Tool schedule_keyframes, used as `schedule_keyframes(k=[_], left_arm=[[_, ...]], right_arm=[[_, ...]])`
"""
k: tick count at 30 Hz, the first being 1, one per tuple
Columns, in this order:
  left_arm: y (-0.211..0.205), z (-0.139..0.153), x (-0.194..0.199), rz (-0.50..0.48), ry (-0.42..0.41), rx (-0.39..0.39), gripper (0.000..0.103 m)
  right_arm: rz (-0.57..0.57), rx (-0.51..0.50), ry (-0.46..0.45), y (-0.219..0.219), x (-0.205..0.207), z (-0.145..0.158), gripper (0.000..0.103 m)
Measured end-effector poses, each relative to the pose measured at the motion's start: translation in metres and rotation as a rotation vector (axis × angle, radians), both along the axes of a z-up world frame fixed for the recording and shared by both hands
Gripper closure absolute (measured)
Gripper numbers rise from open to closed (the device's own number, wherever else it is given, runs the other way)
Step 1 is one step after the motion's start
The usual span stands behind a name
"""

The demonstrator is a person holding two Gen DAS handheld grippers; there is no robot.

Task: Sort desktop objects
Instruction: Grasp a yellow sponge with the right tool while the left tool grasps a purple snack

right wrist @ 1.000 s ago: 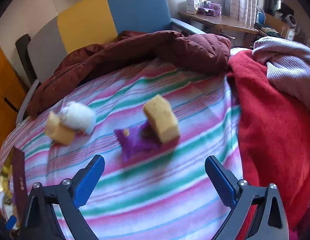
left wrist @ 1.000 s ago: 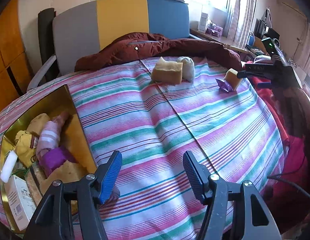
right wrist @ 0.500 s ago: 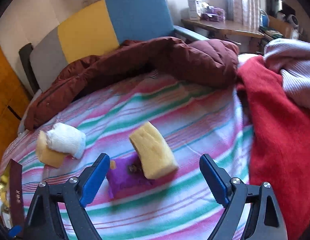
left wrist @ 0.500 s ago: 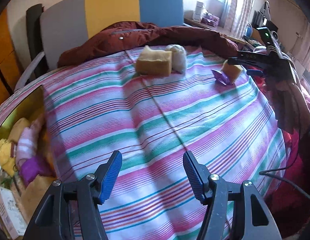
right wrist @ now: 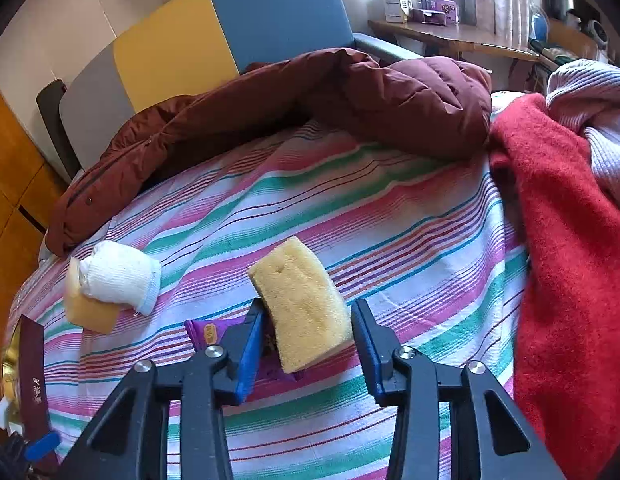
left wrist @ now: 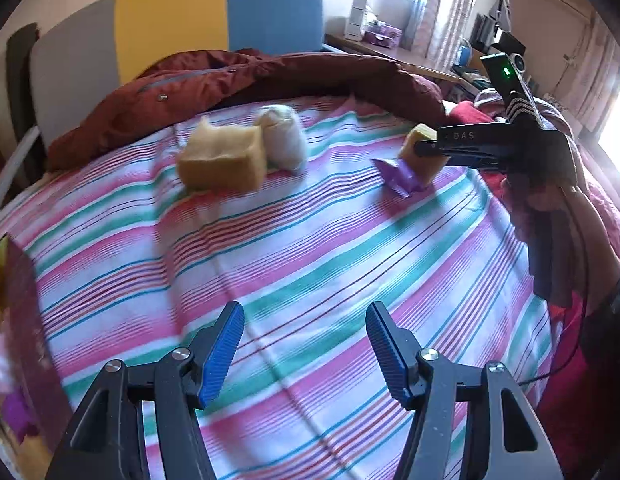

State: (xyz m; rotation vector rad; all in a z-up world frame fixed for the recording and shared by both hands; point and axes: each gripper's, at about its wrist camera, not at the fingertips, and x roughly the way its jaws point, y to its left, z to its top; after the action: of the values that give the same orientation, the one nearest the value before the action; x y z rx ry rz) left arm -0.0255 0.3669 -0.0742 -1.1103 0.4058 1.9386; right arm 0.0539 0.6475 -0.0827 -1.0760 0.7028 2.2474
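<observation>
The purple packet [right wrist: 208,332] lay half hidden beneath the yellow sponge [right wrist: 306,308] on the striped cloth [right wrist: 409,240]. Your right gripper [right wrist: 308,344] was closing around that sponge, its left pad touching; whether the right pad touched was unclear. Your left gripper [left wrist: 306,350] hung open, empty.

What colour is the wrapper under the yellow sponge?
Purple; the wrapper under the sponge shows best in the right wrist view.

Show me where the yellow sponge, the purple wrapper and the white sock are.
yellow sponge [right wrist: 306,304], right wrist view, middle of its broad top face.
purple wrapper [right wrist: 208,332], right wrist view, its left end beside the gripper finger.
white sock [right wrist: 118,276], right wrist view, middle of the rolled bundle.
</observation>
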Motion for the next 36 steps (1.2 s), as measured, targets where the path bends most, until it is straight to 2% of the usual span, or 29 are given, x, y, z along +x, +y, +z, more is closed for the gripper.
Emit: schedule_keyframes(k=[8, 16, 19, 21, 26, 31, 36], left_arm=[[0.057, 0.001, -0.003, -0.096, 0.01, 0.03, 0.039], [0.119, -0.001, -0.014, -0.114, -0.025, 0.059, 0.039], [0.137, -0.007, -0.02, -0.102, -0.069, 0.061, 0.037], [0.146, -0.009, -0.025, -0.077, -0.1, 0.076, 0.033], [0.167, -0.016, -0.032, -0.023, -0.165, 0.086, 0.032], [0.191, -0.027, -0.037, 0.029, -0.158, 0.049, 0.032], [0.211, -0.042, -0.038, 0.023, -0.118, -0.021, 0.034]], right_arm=[[-0.023, -0.013, 0.002, 0.003, 0.007, 0.008, 0.063], [-0.106, -0.022, 0.047, 0.017, 0.025, 0.018, 0.063], [-0.134, -0.032, 0.067, 0.024, 0.032, 0.021, 0.063], [-0.141, -0.033, 0.075, 0.026, 0.034, 0.023, 0.063], [-0.159, -0.037, 0.093, 0.03, 0.038, 0.027, 0.064], [-0.181, -0.033, 0.116, 0.034, 0.045, 0.033, 0.063], [-0.188, -0.041, 0.119, 0.037, 0.047, 0.032, 0.063]])
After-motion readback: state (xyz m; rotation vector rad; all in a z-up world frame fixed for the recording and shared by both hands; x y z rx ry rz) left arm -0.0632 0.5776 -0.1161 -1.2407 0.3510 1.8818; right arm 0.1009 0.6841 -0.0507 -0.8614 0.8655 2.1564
